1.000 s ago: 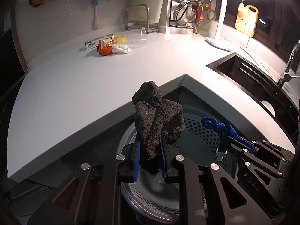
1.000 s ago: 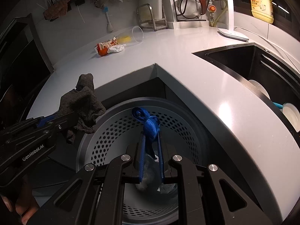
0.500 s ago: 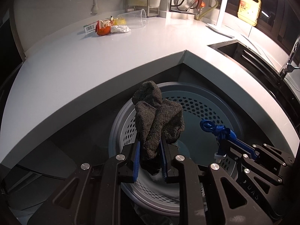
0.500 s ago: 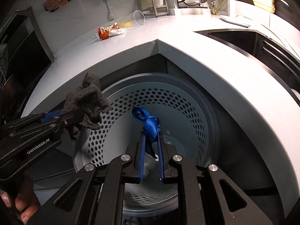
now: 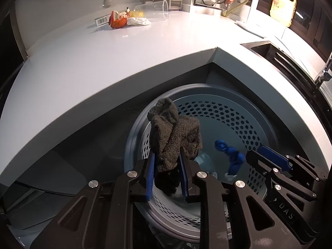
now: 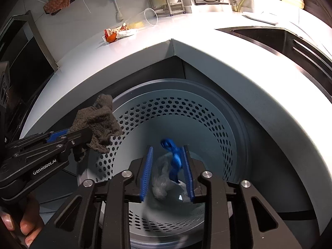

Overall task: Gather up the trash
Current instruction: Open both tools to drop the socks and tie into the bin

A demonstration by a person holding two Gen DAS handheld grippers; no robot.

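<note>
- The left tongs (image 5: 166, 172) pinch a dark grey rag (image 5: 176, 137), its bunched top standing up above the fingertips.
- The right tongs (image 6: 168, 174) are parted; a blue strip (image 6: 173, 157), blurred, sits between the pads, whether touching I cannot tell.
- Below both tongs opens the perforated grey bin (image 6: 186, 112), crumpled clear plastic (image 6: 162, 183) inside.
- Far ahead on the white tabletop (image 5: 103, 47) lie an orange wrapper (image 5: 118, 19), a white wad (image 5: 138, 21) and a tipped clear cup (image 5: 155, 10).
</note>
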